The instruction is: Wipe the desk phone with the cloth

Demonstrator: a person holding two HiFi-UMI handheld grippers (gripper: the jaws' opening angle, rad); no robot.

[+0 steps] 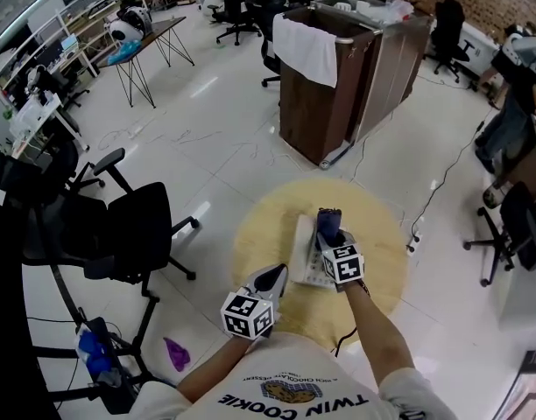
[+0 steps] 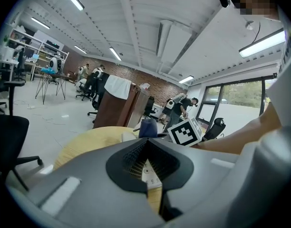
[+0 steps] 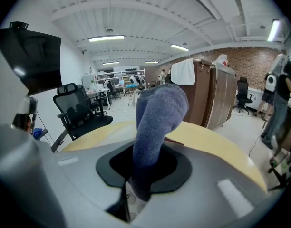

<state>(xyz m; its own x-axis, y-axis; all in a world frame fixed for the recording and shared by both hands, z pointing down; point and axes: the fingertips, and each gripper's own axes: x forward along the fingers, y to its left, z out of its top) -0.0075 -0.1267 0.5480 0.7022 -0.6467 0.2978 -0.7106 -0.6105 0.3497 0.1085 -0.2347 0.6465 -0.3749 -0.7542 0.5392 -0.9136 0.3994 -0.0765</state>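
A white desk phone [image 1: 308,259] lies on the round yellow table [image 1: 259,234]. My right gripper [image 1: 332,239] is shut on a blue-grey cloth [image 1: 329,224], which rests on the phone's far right part. In the right gripper view the cloth [image 3: 157,113] stands up out of the shut jaws, with phone keys showing just below. My left gripper [image 1: 272,278] is shut with nothing in it, its tip at the phone's near left edge. The left gripper view shows phone keys [image 2: 150,172] under the jaws and the cloth [image 2: 148,127] beyond.
A black office chair [image 1: 128,234] stands left of the table. A brown cabinet [image 1: 338,86] with a white towel is behind it. Another chair [image 1: 513,234] and a floor cable [image 1: 443,182] are at the right. A purple scrap [image 1: 176,353] lies on the floor.
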